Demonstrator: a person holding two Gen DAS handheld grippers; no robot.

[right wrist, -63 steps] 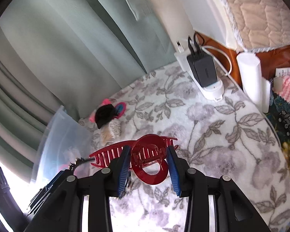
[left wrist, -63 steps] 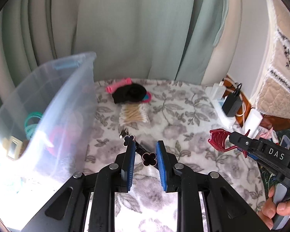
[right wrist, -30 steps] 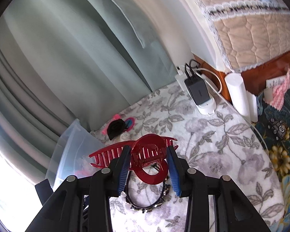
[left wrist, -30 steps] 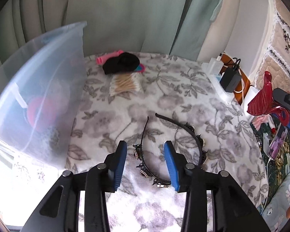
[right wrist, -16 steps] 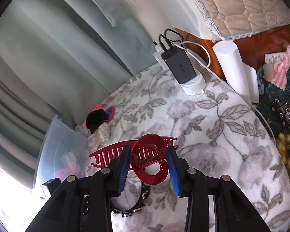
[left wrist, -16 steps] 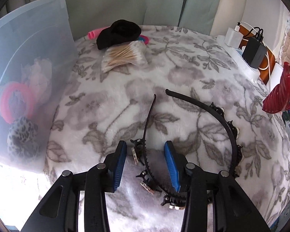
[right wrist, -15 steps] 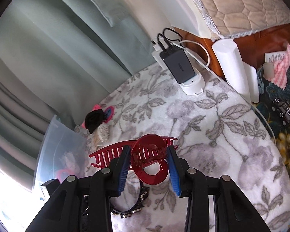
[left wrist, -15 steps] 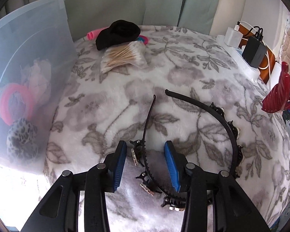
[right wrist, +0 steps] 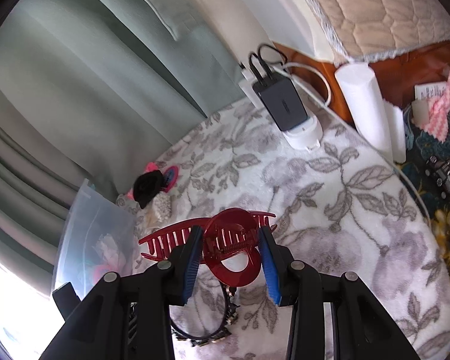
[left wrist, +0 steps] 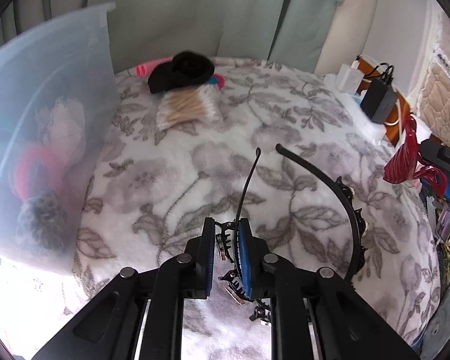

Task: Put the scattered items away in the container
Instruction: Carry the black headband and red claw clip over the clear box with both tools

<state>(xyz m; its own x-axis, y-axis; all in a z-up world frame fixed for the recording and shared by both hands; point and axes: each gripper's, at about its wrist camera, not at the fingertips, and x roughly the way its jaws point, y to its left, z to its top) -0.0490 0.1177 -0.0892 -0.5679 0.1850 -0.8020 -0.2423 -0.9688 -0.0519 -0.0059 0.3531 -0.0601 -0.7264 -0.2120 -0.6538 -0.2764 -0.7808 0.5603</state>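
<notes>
A black headband (left wrist: pixel 330 180) with small ornaments lies on the floral blanket (left wrist: pixel 195 156). My left gripper (left wrist: pixel 226 240) is low over it, shut on its ornamented left side, and the thin left arm runs forward from the jaws. My right gripper (right wrist: pixel 228 240) is shut on a red claw clip (right wrist: pixel 222 240) and holds it above the blanket; the red claw clip (left wrist: pixel 405 159) also shows at the right edge of the left wrist view. The translucent plastic container (left wrist: pixel 45 105) stands at the left with scrunchies inside; the container (right wrist: pixel 96 234) is also in the right wrist view.
At the blanket's far side lie a black cloth item (left wrist: pixel 183 72), a pink roller (left wrist: pixel 145 69) and a pack of cotton swabs (left wrist: pixel 189 106). A power strip with a black charger (right wrist: pixel 282 105) and white cylinders (right wrist: pixel 363 105) stand at the right. Green curtains hang behind.
My left gripper's jaws have closed from wide open onto the headband's left side. The right gripper still holds the red clip, nearly unmoved.
</notes>
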